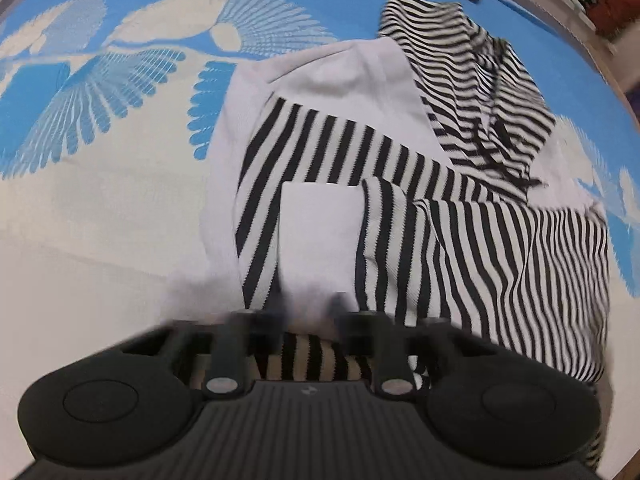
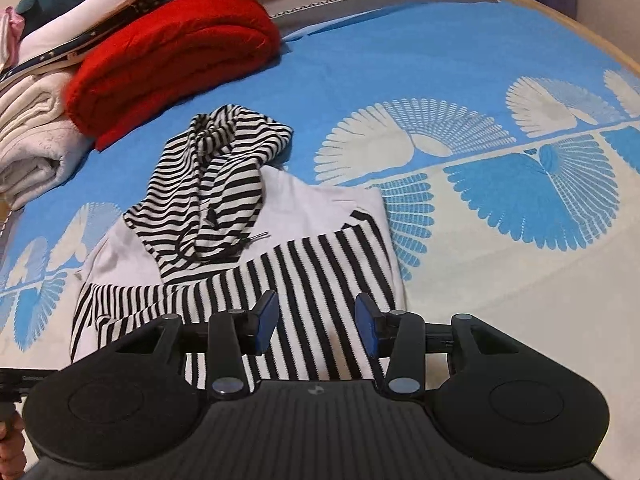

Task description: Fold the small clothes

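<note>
Directly beneath right hand-held gripper (image 2: 316, 320): striped hoodie (image 2: 248, 248), untouched.

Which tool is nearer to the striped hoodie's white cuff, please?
Left. The left tool sits right at the white cuff, blurred. The right tool hovers open over the striped sleeve, with no cuff in its view.

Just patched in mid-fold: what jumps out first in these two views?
The black-and-white striped hoodie lies half folded in the middle of the blue-and-cream bedspread, hood bunched at its far end. A red folded blanket sits at the far left. The right gripper hangs open over the hoodie's near edge.
</note>
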The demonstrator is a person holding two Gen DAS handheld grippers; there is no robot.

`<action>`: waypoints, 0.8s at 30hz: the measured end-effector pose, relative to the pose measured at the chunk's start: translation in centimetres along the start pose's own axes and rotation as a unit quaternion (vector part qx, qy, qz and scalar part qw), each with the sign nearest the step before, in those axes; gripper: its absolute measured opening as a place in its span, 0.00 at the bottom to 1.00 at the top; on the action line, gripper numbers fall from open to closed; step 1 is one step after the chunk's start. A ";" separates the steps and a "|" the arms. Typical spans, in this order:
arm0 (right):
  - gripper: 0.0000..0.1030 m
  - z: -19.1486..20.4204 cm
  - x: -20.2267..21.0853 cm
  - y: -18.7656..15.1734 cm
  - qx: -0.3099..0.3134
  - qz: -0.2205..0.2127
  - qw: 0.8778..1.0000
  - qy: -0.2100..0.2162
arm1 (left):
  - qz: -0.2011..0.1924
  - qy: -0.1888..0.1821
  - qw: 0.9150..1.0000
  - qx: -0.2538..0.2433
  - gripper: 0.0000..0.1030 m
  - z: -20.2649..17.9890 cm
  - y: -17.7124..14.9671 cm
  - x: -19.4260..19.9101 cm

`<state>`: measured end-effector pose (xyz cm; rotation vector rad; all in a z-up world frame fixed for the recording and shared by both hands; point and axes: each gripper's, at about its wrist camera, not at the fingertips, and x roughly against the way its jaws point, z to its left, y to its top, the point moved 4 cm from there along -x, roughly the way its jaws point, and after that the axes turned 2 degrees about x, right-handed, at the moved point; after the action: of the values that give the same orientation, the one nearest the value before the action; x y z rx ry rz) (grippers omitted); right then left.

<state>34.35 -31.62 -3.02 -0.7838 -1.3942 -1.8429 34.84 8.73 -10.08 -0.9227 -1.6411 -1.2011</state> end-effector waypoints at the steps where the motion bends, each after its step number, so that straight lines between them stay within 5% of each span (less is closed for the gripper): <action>1: 0.43 0.0 0.0 -0.1 0.001 0.000 1.000 0.000 | -0.009 0.005 1.000 -0.013 0.03 -0.2 0.0 0.5; 10: 0.43 1.1 -0.9 -0.9 0.019 0.016 1.000 -0.003 | -0.105 -0.031 0.993 -0.036 0.03 0.1 0.7 8.3; 15: 0.43 1.7 -2.3 -1.9 0.035 0.048 0.998 -0.015 | -0.049 0.007 0.998 -0.031 0.06 1.2 0.2 6.3; 20: 0.43 2.1 -3.3 -2.6 0.049 0.070 0.996 -0.023 | -0.075 0.006 0.996 -0.047 0.14 0.7 0.8 6.9; 24: 0.43 2.1 -3.7 -3.0 0.058 0.078 0.995 -0.026 | -0.054 0.000 0.996 -0.066 0.15 -0.6 0.3 5.5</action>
<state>34.19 -28.44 -7.09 -0.8607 -1.4160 -1.6186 33.35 8.55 -4.80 -0.9240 -1.6449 -1.3969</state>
